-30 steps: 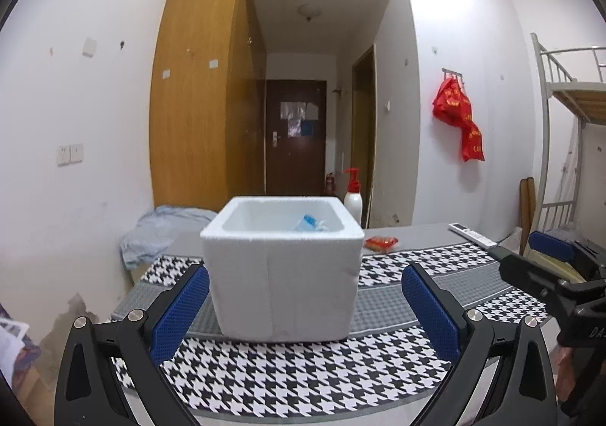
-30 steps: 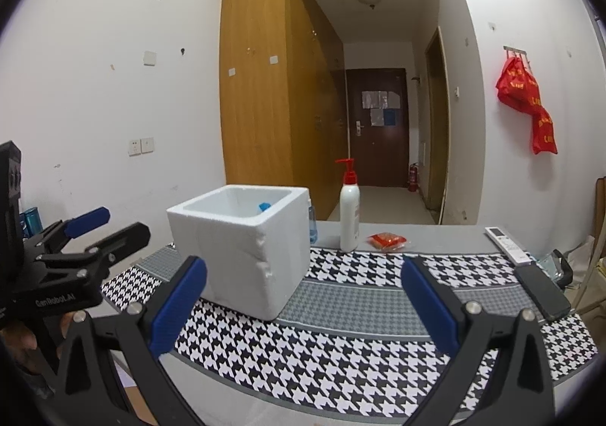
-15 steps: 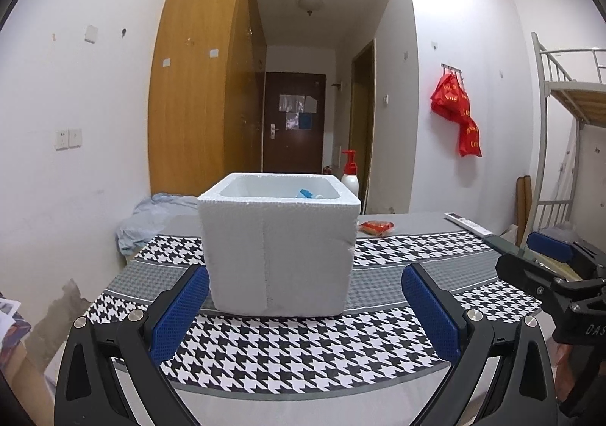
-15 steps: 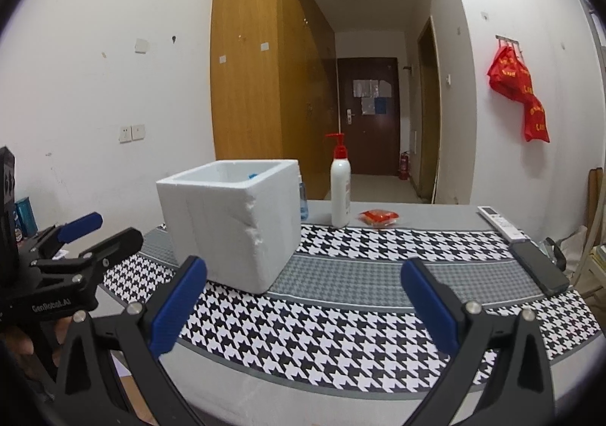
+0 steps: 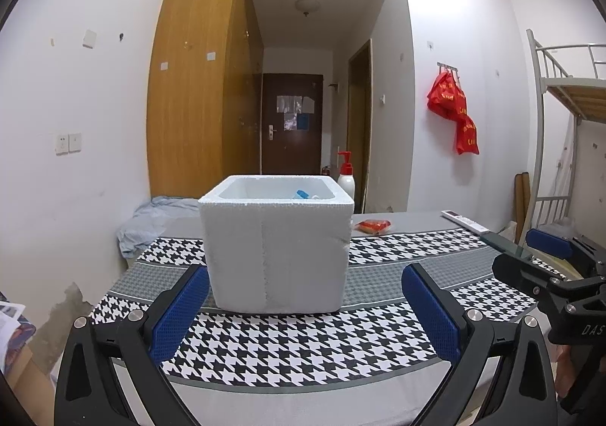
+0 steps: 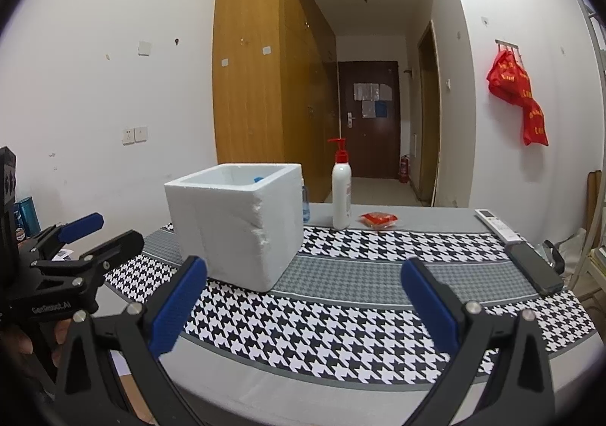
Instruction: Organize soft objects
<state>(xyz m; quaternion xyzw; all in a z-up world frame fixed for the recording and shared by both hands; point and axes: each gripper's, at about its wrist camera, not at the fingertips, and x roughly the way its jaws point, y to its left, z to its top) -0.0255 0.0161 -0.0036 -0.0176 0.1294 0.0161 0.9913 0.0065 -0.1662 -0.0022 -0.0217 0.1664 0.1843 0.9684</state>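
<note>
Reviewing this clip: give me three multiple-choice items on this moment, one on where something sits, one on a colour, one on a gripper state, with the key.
1. Where does the pump bottle stand?
A. inside the foam box
B. on the table behind the foam box, beside the red packet
C. on the floor by the door

2. What colour is the bottle's pump head?
A. red
B. blue
C. green

3. How do the left gripper and the right gripper stand?
A. both shut on cloth
B. left shut, right open
C. both open and holding nothing

Key: 1 B, the right wrist view shows it upright on the grey tabletop past the box, with the packet to its right. 2 A, the pump top is red over a white body. 3 C, each wrist view shows its blue pads wide apart with only the houndstooth cloth between them.
</note>
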